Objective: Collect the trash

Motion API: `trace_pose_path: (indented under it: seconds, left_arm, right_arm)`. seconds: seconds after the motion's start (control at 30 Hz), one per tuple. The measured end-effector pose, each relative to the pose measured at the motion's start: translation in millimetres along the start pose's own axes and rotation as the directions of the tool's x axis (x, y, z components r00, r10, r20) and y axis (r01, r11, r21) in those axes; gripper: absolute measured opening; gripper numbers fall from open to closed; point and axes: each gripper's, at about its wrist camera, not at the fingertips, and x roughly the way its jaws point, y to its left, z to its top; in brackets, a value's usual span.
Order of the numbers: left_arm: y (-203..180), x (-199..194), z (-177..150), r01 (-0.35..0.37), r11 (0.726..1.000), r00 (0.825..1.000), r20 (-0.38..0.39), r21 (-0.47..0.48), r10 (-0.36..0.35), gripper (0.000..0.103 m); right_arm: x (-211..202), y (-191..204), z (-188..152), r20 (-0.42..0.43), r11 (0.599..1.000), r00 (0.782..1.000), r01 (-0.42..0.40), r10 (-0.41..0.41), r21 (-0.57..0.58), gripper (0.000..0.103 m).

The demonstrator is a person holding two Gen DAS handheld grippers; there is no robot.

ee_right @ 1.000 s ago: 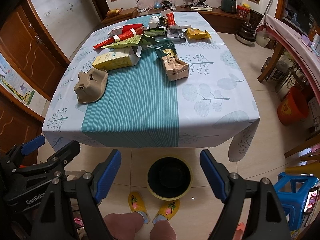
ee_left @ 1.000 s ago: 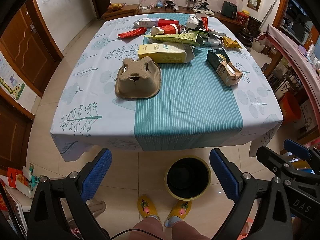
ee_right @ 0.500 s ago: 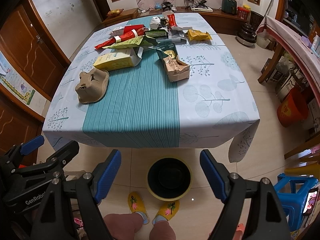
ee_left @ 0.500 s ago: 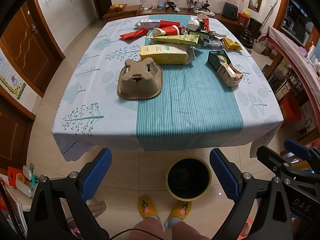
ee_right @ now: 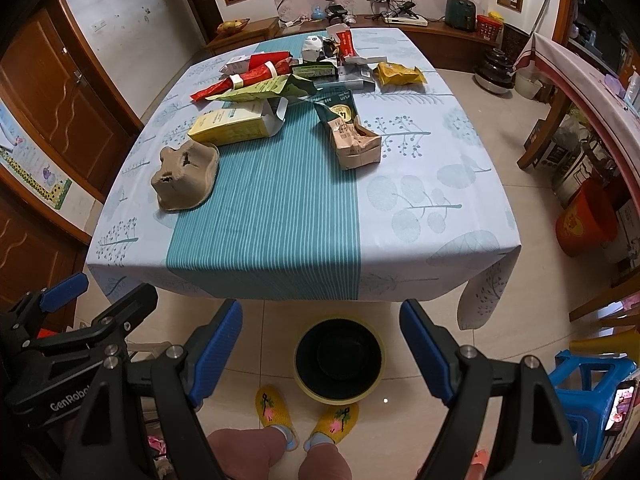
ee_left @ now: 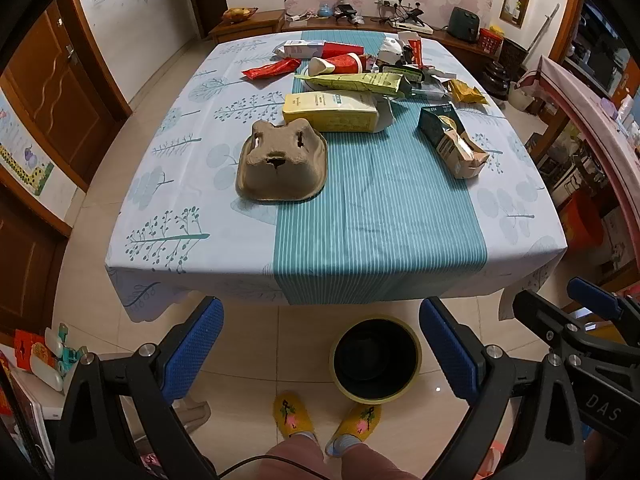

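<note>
So I'm parked at the near edge of the table point(ee_left: 208, 216) with both grippers hanging over the floor, nothing picked up yet. Left gripper point(ee_left: 320, 344) has its fingers spread wide and empty, and the right gripper point(ee_right: 320, 344) is the same, wide apart with nothing between them.

The closest piece of trash is the brown pulp tray point(ee_left: 282, 168), lying upside down on the left half of the table, straddling the edge of the teal stripe. It's ahead and slightly left of my left fingers, clearly far-left of the right ones, so I'd say the left gripper takes it. It's roughly squarish, with no real long axis, so I'd pinch a rim.

Just beyond it is the yellow carton point(ee_left: 330, 112), long axis running left-right, nearly touching the tray's far side. The torn coffee bag point(ee_right: 352, 132) sits right of centre, better suited to the right gripper. Everything else is piled at the far end.

The bin point(ee_left: 376, 356) is on the floor right by the slippers point(ee_left: 294, 416), between the grippers and the table. Nothing blocks the reach.
</note>
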Motion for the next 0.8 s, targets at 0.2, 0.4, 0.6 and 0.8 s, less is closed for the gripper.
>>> trace_pose_path:
  seconds: [0.2,0.4,0.6,0.8]
  left_arm:
    - [-1,-6,9,-0.005,1.0,1.0,0.022,-0.009,0.005,0.097]
    - [0,-19,25,-0.018,1.0,0.998,0.054,-0.021,0.019,0.097]
    - [12,-36,41,-0.048,0.997,0.993,0.107,-0.067,0.055,0.097]
    - [39,-30,63,-0.065,0.989,0.992,0.103,-0.132,0.079,0.097]
  right_arm:
    - [1,0,8,0.01,1.0,1.0,-0.006,0.006,-0.003,0.081]
    - [-7,1,25,0.048,1.0,0.999,-0.022,0.023,-0.016,0.081]
    - [-16,5,44,0.093,0.998,0.994,-0.054,0.057,-0.037,0.081]
    - [-11,9,65,0.115,0.997,0.991,-0.071,0.074,-0.031,0.081]
